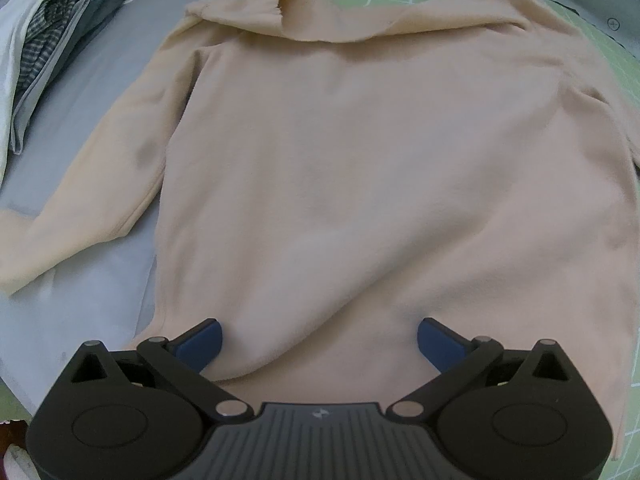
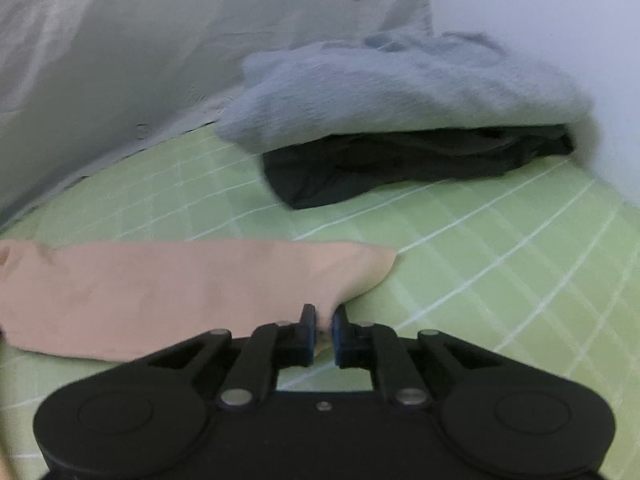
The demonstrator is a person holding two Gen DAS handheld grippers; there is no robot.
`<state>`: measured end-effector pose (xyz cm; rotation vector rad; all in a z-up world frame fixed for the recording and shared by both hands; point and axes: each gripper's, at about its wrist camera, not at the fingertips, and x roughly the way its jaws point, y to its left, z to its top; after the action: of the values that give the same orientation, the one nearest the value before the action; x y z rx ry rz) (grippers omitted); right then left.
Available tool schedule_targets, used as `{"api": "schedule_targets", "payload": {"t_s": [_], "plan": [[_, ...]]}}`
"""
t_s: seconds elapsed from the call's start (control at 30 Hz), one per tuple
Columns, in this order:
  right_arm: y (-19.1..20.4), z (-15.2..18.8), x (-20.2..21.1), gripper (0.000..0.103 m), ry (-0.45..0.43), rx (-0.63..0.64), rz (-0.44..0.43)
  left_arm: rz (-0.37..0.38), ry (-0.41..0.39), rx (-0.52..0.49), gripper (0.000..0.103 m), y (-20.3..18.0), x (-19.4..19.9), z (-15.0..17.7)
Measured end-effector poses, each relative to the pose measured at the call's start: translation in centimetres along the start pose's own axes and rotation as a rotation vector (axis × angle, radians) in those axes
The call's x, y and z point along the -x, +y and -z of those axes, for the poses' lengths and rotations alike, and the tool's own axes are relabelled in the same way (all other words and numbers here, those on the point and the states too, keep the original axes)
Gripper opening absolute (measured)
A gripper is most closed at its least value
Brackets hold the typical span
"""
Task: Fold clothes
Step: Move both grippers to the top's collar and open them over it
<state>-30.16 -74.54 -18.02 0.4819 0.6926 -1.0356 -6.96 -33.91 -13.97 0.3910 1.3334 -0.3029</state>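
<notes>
**Right tongs pinch the sleeve end; left tongs wait wide over the hem.**

Left wrist view: the left gripper (image 1: 319,344) stands wide open, holding nothing, directly above the bottom hem of the beige sweater (image 1: 360,168). The sweater lies flat on the grey sheet (image 1: 92,120), its long axis running straight away from the tongs, collar at the far end.

Right wrist view: the right gripper (image 2: 324,330) is closed narrowly on the edge of the beige sleeve (image 2: 180,284), near its tip. The sleeve runs crosswise to the left over the green grid mat (image 2: 480,280), so the right hand is the nearer one for folding it inward.
</notes>
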Motion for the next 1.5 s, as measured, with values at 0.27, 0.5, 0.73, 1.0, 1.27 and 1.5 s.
{"api": "schedule_targets", "payload": {"t_s": [0.27,0.5,0.73,1.0,1.27,1.5], "plan": [[-3.0,-1.0,0.0,0.013,0.042,0.035,0.165,0.014,0.001,0.016,0.103,0.9,0.5,0.8],[2.9,-1.3,1.8,0.067,0.020,0.142,0.075,0.014,-0.068,-0.010,0.097,2.1,2.1,0.9],[14.3,-1.4,3.8,0.082,0.008,0.324,-0.227,0.065,-0.183,-0.136,0.057,4.6,3.0,-0.7],[26.3,0.0,2.8,0.082,0.065,0.501,-0.414,0.239,-0.253,-0.284,0.031,3.5,1.2,-8.6],[30.2,1.1,0.5,0.082,0.151,0.529,-0.410,0.331,-0.238,-0.274,0.030,4.2,-2.4,-14.5],[30.9,1.3,-0.4,0.089,0.154,0.545,-0.418,0.285,-0.308,-0.291,0.029,3.2,-4.0,-16.7]]}}
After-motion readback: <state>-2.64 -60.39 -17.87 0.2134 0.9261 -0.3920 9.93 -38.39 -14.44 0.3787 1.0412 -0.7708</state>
